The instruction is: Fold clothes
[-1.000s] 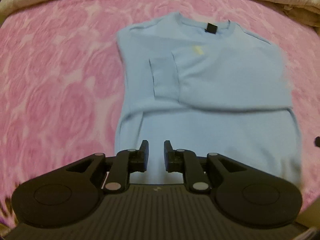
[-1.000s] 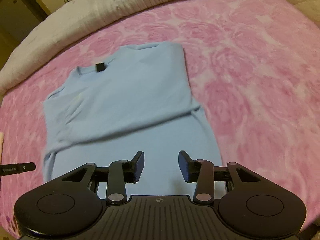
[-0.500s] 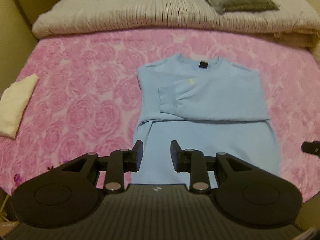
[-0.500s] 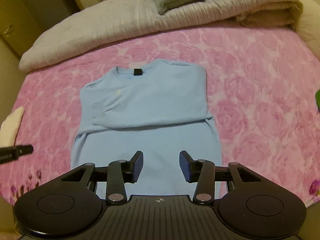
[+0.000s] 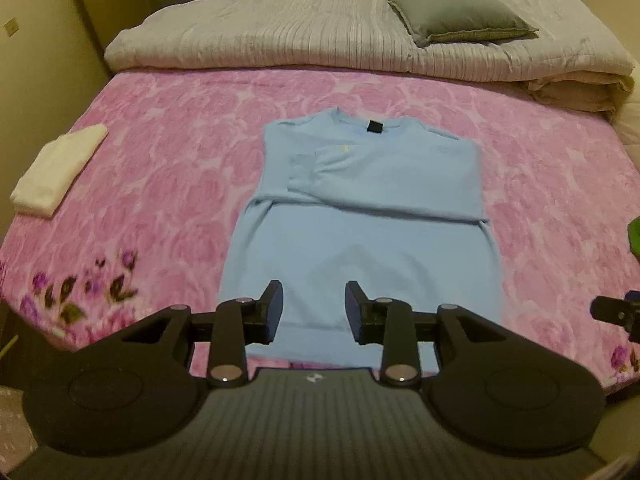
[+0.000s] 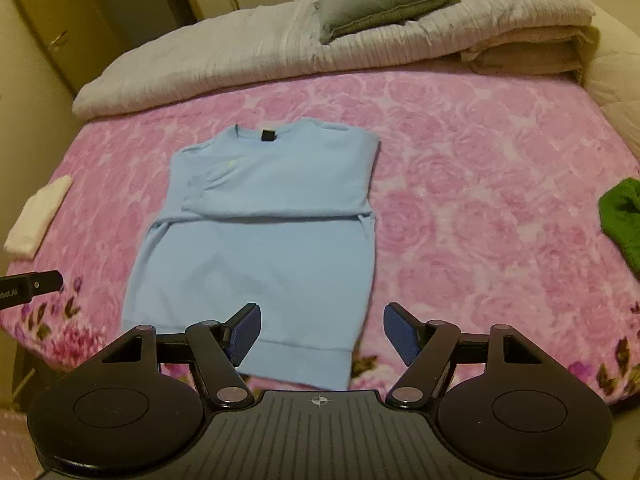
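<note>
1. Two grippers hang over the near edge of the bed, both empty: the left gripper (image 5: pixel 314 306) has its jaws parted with a moderate gap, and the right gripper (image 6: pixel 322 334) stands spread wider, its ribbed blue pads (image 6: pixel 245 334) angled outward.
2. Each tool is matte black plastic, with round hub discs, silver pivot pins and a ridged grey deck between the arms.
3. One light-blue sweatshirt (image 5: pixel 360 216) lies flat in the middle of the bed, neckline toward the far side and ribbed hem (image 6: pixel 300 354) toward the grippers; it is a soft, smooth knit with a small dark tag (image 5: pixel 374 126) inside the collar and a pale mark on the chest.
4. Both sleeves are folded in across the chest, leaving a rough rectangle; one ribbed cuff (image 5: pixel 302 168) sits on the chest, and a straight crease runs across the body below it.
5. Beneath it spreads a plush pink blanket (image 5: pixel 168 184) embossed with rose shapes, with darker purple flowers printed along the near border.
6. At the far side rests a rolled, ribbed grey-white quilt (image 5: pixel 280 36) with a grey cushion (image 5: pixel 460 16) on top.
7. Off to the left edge sits a folded white cloth (image 5: pixel 56 176); a bumpy green knit garment (image 6: pixel 624 216) lies at the right edge.
</note>
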Demonstrator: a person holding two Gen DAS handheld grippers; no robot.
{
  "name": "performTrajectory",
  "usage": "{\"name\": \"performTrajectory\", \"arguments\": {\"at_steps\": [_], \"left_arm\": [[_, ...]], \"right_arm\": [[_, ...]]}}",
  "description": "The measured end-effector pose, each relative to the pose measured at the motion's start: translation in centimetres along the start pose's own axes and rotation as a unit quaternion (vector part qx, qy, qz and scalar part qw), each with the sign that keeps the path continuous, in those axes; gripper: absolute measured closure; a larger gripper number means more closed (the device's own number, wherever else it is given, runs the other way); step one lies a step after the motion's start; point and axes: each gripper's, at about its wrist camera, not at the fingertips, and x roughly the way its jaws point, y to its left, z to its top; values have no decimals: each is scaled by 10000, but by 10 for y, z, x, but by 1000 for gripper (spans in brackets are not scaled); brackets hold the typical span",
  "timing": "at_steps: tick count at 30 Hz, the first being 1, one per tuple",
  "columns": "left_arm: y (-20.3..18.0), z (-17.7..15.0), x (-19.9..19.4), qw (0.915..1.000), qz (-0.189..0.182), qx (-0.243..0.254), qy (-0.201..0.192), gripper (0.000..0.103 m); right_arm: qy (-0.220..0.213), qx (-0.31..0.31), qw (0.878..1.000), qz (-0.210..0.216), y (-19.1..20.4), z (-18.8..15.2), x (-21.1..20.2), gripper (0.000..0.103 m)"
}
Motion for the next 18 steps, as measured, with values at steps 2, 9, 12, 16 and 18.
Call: {"name": "performTrajectory", "arguments": {"at_steps": [2,9,12,16,18], "left_arm": [[-4,-13,-10,10000,76,-31,10,73],[-3,-37,-31,9996,239,-117,26,72],[0,-41,-32,9995,305,-91,30,70],[9,-46,-21,9993,325,-104,166,70],[15,-47,-10,9991,314,-94,272,70]], "right_arm": [[3,-108,9999,79,-1,-8,-5,31],[98,-275,9993,252,6,-23,-5,31],[147,-314,9989,302,9,-27,-2,31],[212,-367,9984,370,14,-33,1,31],[244,-393,9981,404,16,-36,3,31]]}}
